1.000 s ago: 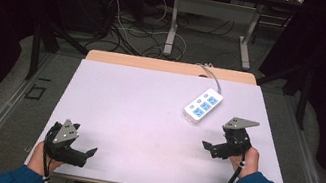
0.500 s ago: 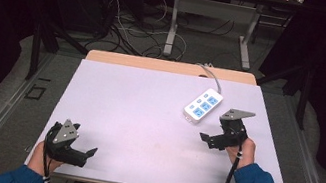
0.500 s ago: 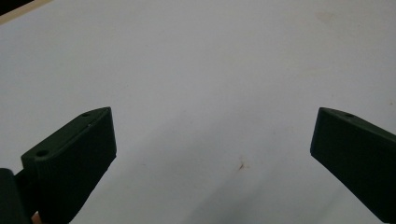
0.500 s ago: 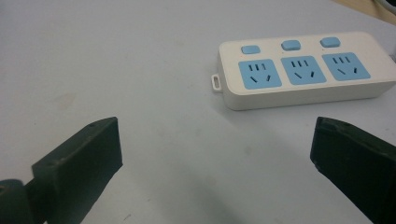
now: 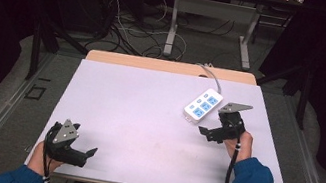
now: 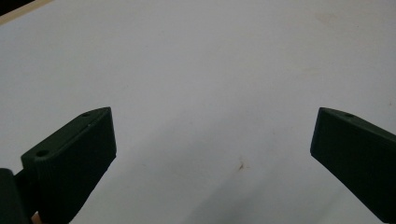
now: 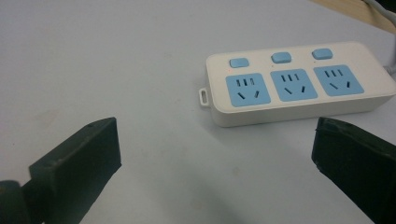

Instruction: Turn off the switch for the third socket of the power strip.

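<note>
High view: a white rectangular plastic power strip with three blue sockets [image 5: 203,104] lies at the upper right of the pale lilac desk [image 5: 147,114], its cord running off the far edge. The right tool [image 5: 208,132] hangs just below and right of the strip, jaws apart, not touching it. The left tool [image 5: 87,153] rests at the lower left of the frame, near the desk's front edge, jaws apart and holding nothing. By my reading the work has barely begun: the strip is untouched, and the reach and any grasp or switch press remain.

Left gripper view: the two black jaws stand wide over bare desk surface [image 6: 210,70], with a tan strip of the desk's edge at the upper left corner.

Right gripper view: the power strip [image 7: 294,84] sits in the upper right of the frame, beyond the spread jaws, its three blue buttons on the far side. Open surface lies all around it, leaving free room to approach.
</note>
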